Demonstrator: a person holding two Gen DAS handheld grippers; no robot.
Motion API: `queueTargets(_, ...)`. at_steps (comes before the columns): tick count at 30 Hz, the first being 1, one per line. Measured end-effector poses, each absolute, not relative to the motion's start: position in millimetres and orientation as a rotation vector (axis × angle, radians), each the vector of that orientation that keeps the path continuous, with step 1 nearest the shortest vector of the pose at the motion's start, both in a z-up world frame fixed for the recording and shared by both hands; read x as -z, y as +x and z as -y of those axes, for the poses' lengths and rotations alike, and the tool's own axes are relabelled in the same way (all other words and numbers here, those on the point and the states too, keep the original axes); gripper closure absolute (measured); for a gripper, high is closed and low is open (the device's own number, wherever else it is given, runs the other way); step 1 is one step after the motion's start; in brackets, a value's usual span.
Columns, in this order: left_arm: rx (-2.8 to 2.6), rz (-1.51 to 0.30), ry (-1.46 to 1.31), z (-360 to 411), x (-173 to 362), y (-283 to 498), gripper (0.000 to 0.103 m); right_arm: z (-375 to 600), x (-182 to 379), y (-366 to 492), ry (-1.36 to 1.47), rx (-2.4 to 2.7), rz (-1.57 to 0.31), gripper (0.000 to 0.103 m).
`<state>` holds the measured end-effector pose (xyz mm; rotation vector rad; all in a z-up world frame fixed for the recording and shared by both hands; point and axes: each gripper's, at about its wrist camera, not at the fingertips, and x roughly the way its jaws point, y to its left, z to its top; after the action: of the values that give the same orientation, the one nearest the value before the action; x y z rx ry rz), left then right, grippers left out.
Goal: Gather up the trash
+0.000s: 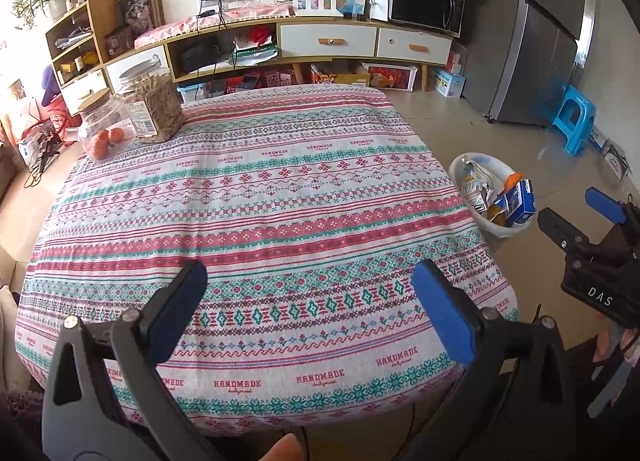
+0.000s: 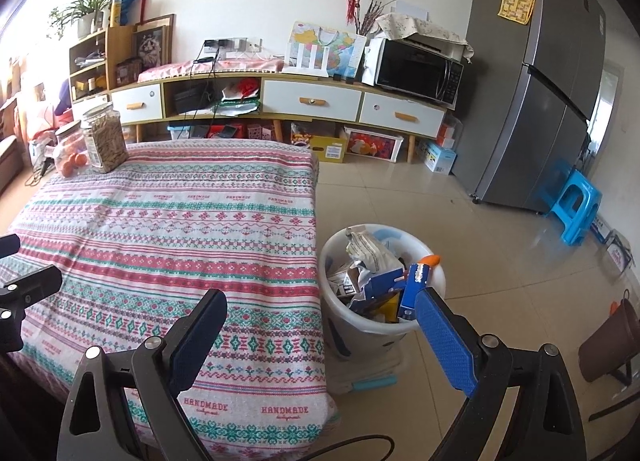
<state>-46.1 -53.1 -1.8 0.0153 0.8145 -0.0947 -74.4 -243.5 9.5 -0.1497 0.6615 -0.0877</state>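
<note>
A white bin point(image 2: 340, 321) stands on the floor by the table's right edge, filled with crumpled wrappers and blue cartons point(image 2: 384, 285); it also shows in the left wrist view point(image 1: 500, 227). My left gripper point(image 1: 308, 301) is open and empty above the near part of the patterned tablecloth point(image 1: 256, 197). My right gripper point(image 2: 320, 325) is open and empty, held above the table's corner and the bin; it shows in the left wrist view point(image 1: 576, 213) at the right edge. No loose trash is visible on the cloth.
Two clear jars point(image 1: 132, 113), one with oranges and one with snacks, stand at the table's far left corner. A sideboard with a microwave point(image 1: 424, 5), a grey fridge point(image 2: 540, 81), a blue stool point(image 2: 576, 205) and a brown dustpan point(image 2: 608, 341) lie beyond.
</note>
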Motion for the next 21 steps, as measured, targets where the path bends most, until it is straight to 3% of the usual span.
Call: queueTargets(21,0.098,-0.814,0.018,52.8,1.3,-46.3,0.001,241.9,-11.6,-75.0,-0.152,0.088,-0.662,0.007)
